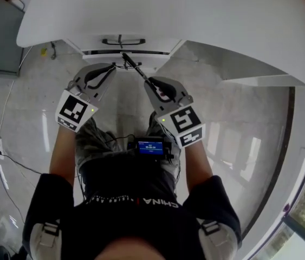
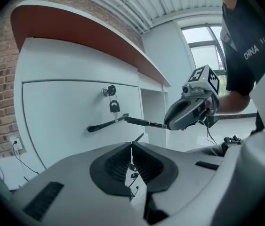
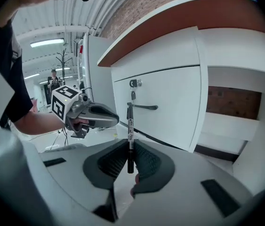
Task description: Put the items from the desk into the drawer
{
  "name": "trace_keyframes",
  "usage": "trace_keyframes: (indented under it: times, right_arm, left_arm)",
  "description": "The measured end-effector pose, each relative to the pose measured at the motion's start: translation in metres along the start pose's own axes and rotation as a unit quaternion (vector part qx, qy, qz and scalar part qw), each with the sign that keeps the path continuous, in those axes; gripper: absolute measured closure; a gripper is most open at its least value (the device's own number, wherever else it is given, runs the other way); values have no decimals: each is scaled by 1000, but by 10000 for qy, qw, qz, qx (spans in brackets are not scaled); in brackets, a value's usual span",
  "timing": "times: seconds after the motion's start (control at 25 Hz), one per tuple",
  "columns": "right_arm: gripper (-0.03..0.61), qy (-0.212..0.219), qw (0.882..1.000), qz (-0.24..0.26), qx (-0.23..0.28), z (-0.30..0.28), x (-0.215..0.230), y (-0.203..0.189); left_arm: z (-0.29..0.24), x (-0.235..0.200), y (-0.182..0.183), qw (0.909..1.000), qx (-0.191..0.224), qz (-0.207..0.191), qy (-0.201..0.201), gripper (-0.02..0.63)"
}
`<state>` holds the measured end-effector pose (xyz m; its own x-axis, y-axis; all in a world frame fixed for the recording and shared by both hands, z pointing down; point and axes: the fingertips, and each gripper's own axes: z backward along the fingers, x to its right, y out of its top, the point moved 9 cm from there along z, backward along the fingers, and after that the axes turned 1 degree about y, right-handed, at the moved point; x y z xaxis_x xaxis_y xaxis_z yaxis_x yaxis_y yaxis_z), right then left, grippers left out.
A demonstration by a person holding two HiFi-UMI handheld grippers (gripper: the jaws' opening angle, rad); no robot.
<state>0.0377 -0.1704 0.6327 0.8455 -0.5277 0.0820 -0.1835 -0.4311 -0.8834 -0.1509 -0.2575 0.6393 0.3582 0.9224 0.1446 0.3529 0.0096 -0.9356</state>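
Observation:
A white drawer front (image 1: pixel 152 41) under the desk top looks shut, with a black bar handle (image 1: pixel 122 40) and keys hanging in its lock (image 2: pixel 109 91). My right gripper (image 1: pixel 148 82) is shut on a black pen (image 1: pixel 135 68), which points at the handle (image 3: pixel 144 107). In the right gripper view the pen (image 3: pixel 130 142) stands between the pads. In the left gripper view the pen's tip (image 2: pixel 144 122) reaches the handle's end (image 2: pixel 105 125). My left gripper (image 1: pixel 112 67) hangs just left of the pen, shut on nothing (image 2: pixel 132 147).
The curved white desk top (image 1: pixel 195 10) overhangs the drawer. Right of the drawer is an open recess (image 3: pixel 228 112) under the desk. Cables (image 1: pixel 6 156) trail over the glossy grey floor at the left. The person's knees (image 1: pixel 95 134) are below the grippers.

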Motion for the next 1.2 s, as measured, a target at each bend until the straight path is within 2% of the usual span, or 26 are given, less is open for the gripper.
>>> trace_keyframes:
  times: [0.12, 0.32, 0.48, 0.84, 0.96, 1.04, 1.2]
  right_arm:
    - [532, 16, 9997, 188, 151, -7, 0, -15]
    - [532, -47, 9988, 429, 213, -10, -2, -23]
    - [532, -42, 9990, 394, 218, -1, -6, -14]
    - [532, -36, 9985, 479, 280, 3, -12, -10]
    - [532, -82, 9980, 531, 336, 7, -10, -11]
    - [532, -65, 9981, 498, 346, 12, -11, -9]
    - [532, -62, 9982, 490, 336, 21, -11, -6]
  left_arm:
    - [-1, 0, -13, 9996, 200, -98, 158, 600]
    - [-2, -3, -23, 9987, 214, -208, 414, 600]
    - [6, 0, -18, 9985, 264, -98, 480, 600]
    - [10, 4, -4, 9972, 90, -510, 537, 601]
    - [11, 1, 6, 9945, -168, -919, 479, 601]
    - [10, -2, 18, 9879, -473, -1402, 471, 601]
    - [1, -5, 45, 9588, -1127, -2537, 612, 600]
